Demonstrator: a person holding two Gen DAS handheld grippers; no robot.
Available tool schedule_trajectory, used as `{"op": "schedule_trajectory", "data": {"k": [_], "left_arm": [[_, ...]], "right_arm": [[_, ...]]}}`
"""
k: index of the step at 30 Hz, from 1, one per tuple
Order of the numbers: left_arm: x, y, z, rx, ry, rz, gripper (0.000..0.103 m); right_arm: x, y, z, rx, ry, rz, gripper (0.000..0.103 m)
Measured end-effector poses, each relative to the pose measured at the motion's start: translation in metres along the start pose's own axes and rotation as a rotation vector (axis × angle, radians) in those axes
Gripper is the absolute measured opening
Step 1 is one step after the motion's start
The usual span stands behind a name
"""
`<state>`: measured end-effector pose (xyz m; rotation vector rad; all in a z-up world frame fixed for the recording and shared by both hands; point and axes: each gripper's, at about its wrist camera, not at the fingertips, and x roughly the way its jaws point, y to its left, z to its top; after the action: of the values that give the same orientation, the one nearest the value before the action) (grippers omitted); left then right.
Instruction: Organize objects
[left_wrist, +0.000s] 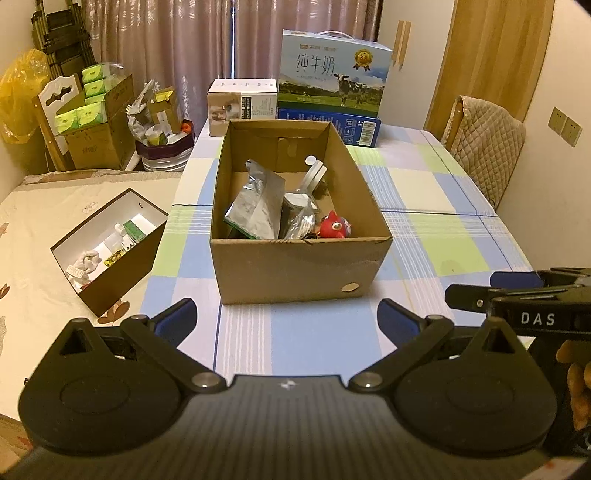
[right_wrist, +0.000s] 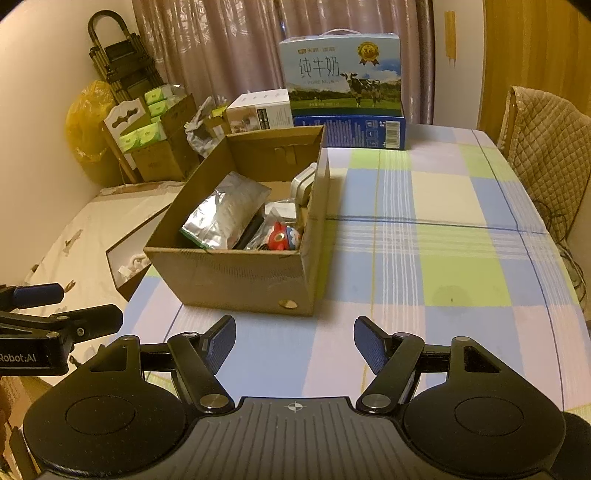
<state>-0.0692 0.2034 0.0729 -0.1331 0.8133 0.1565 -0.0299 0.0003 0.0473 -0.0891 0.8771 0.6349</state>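
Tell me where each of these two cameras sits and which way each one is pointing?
Left wrist view: sits on the left gripper, looks forward and down over its open fingers at the cardboard box on the checked tablecloth; the right gripper and some fingers show at the right edge.
Right wrist view: sits on the right gripper, faces the same way; the left gripper shows at the left edge.
Shared: the box, red toy, silver pouch, milk carton.

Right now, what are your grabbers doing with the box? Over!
Left gripper and right gripper open, empty. Cardboard box on checked tablecloth, silver pouch and red toy inside. Nothing in the way.
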Motion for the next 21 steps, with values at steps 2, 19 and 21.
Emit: {"op": "schedule_trajectory", "data": {"k": [2, 19, 21], "left_arm": [[0.0, -0.001, -0.003, -0.007, -0.001, 0.0, 0.102], [0.005, -0.014, -0.015, 0.003, 0.027, 0.007, 0.102], [0.006, -0.014, -0.015, 0.0, 0.029, 0.006, 0.102]], "right_arm": [[-0.003, -0.001, -0.003, 0.001, 0.002, 0.001, 0.068], [-0.019, -0.007, -0.016, 0.011, 0.004, -0.007, 0.068], [-0.019, -0.008, -0.017, 0.013, 0.005, -0.008, 0.068]]}}
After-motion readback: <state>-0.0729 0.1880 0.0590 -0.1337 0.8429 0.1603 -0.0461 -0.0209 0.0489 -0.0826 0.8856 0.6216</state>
